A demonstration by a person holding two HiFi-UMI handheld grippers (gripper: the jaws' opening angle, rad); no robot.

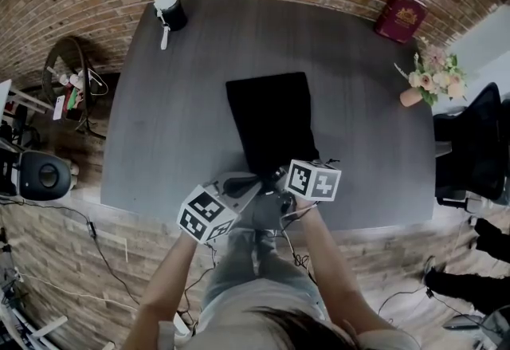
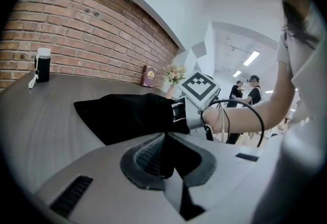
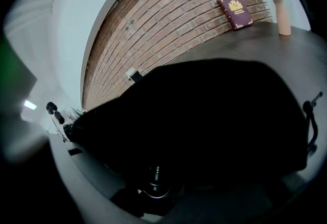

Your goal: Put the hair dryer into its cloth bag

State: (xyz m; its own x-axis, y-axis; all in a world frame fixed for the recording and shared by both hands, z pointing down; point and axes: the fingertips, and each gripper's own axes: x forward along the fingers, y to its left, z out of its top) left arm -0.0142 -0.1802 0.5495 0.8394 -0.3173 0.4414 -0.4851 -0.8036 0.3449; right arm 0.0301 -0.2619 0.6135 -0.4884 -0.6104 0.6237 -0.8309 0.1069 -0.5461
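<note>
Step in hand: loading, prob. its tail end; cloth bag (image 1: 269, 121) lay flat on the grey table (image 1: 159, 125), mouth toward the near edge, where both grippers met it. Left gripper (image 2: 166, 151) was clenched on a fold of the bag's rim, black cloth nipped between its pads, holding the mouth up. Right gripper (image 1: 279, 177) sat w/ its front end at or in the mouth; its own view was nearly all black cloth draped over it; jaws stood apart, released, w/ a small round dark part w/ pale ring (image 3: 156, 186) low between them, and the pads didn't seem to press it. Hair dryer showed plainly in no view; judged from that, it was prob. already inside the bag or mostly so, and the round part may have been its rear end or cord root; couldn't tell which. A drawstring loop (image 3: 310, 126) hung at the bag's edge.

Next move, as a guess: right gripper backs out of the mouth w/o dragging cloth or dryer along, while the left keeps its pinch so the bag doesn't slide; then the opening needs closing, perhaps via the drawstring. Risk: cord or cloth catching on the open jaws during pull-out.
</note>
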